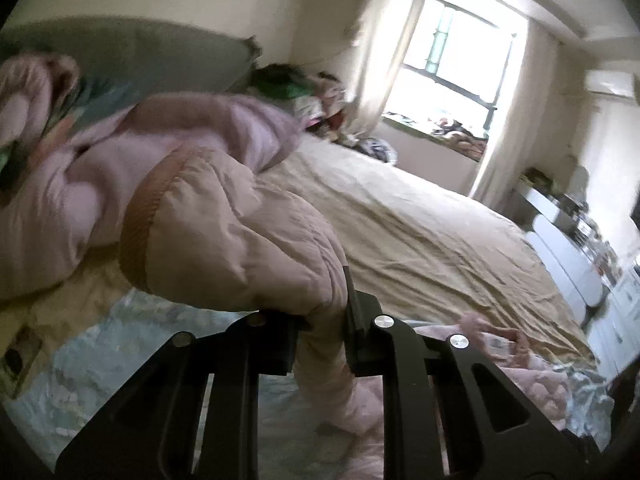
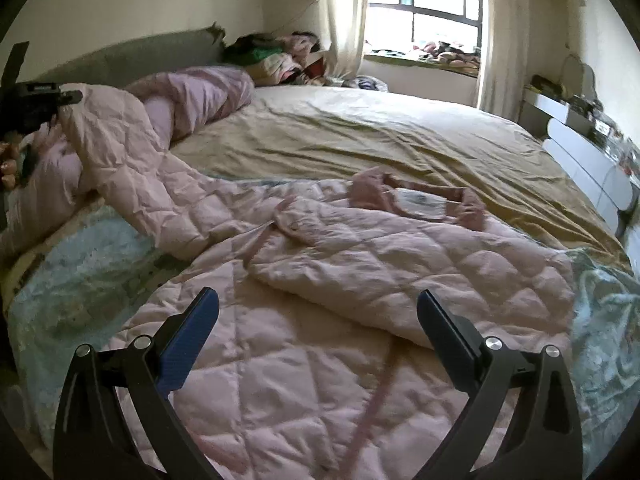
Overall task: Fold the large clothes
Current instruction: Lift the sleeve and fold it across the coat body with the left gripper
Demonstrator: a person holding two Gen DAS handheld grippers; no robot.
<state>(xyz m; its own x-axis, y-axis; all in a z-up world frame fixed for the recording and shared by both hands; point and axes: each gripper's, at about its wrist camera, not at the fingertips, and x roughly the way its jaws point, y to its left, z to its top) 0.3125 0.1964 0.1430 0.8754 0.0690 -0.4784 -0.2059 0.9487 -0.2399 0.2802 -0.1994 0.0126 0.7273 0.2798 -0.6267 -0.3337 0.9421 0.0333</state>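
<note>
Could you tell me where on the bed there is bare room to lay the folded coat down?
The tan sheet is bare between the pink quilted coat and the window wall. The headboard corner is crowded with a clothes pile.

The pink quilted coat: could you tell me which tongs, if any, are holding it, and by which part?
The left tongs are shut on the pink quilted coat, pinching its sleeve near the ribbed cuff. The right tongs are open, holding nothing.

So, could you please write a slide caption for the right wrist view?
Right gripper open above the pink quilted coat on the bed; left gripper lifts its sleeve.
</note>
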